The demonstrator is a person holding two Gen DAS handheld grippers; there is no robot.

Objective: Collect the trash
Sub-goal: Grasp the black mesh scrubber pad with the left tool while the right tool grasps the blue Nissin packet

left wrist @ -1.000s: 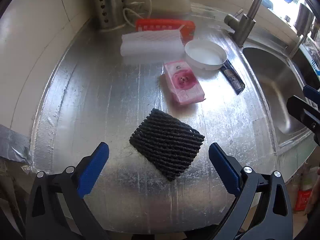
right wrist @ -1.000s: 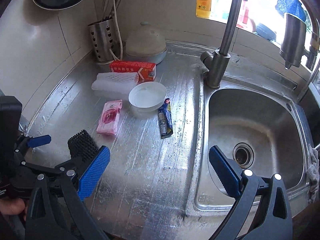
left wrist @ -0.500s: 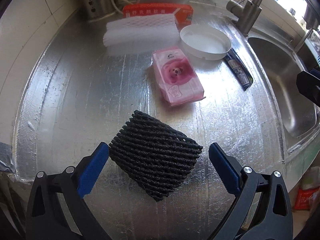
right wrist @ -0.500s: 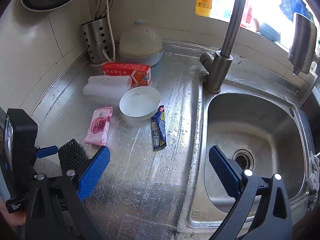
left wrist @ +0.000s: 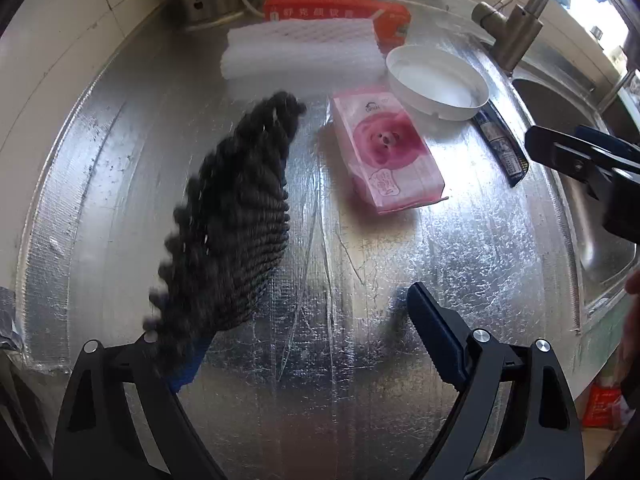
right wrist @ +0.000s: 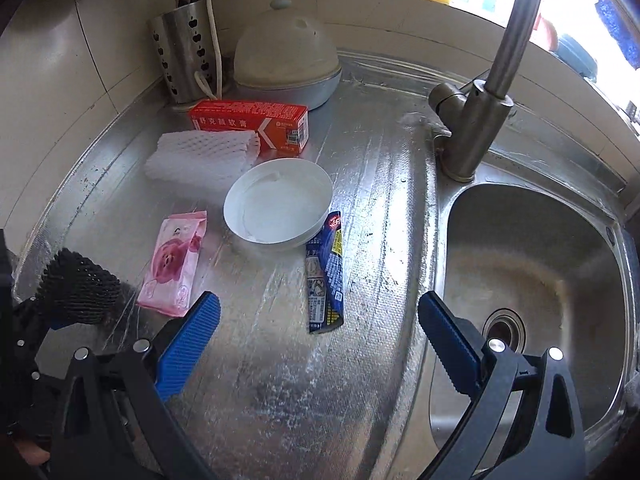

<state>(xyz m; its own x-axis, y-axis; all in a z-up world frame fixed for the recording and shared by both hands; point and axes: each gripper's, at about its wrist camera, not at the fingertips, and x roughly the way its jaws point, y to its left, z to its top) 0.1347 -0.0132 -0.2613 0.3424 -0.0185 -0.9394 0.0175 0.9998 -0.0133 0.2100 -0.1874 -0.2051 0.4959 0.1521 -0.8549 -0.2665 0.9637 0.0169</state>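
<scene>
Black ribbed foam mesh sleeve [left wrist: 236, 216] tipped on edge against the left gripper [left wrist: 304, 336], on the steel tabletop [left wrist: 360, 264].

Left fingers [left wrist: 436, 336] just closing, not yet clenched: sleeve leaning on the left-hand blue pad and hiding most of it, opposite pad apart from it with bare metal between. Right gripper [right wrist: 320, 340] released, fingers [right wrist: 188, 344] spread wide and grasping nothing, poised over the tabletop's edge beside the steel sink basin [right wrist: 532, 264]. Other items farther back: pink flat tissue packet [left wrist: 388, 152] just beside the sleeve; white round plastic lid [left wrist: 438, 80]; dark blue flattened sachet [right wrist: 326, 272] touching the lid's rim; white foam netting [left wrist: 304, 54]; red cardboard carton [right wrist: 250, 122] behind the netting. Perforated steel utensil holder [right wrist: 182, 56] and domed pale lid [right wrist: 286, 54] against the tiled wall. Steel faucet [right wrist: 476, 120] at the basin's corner.
</scene>
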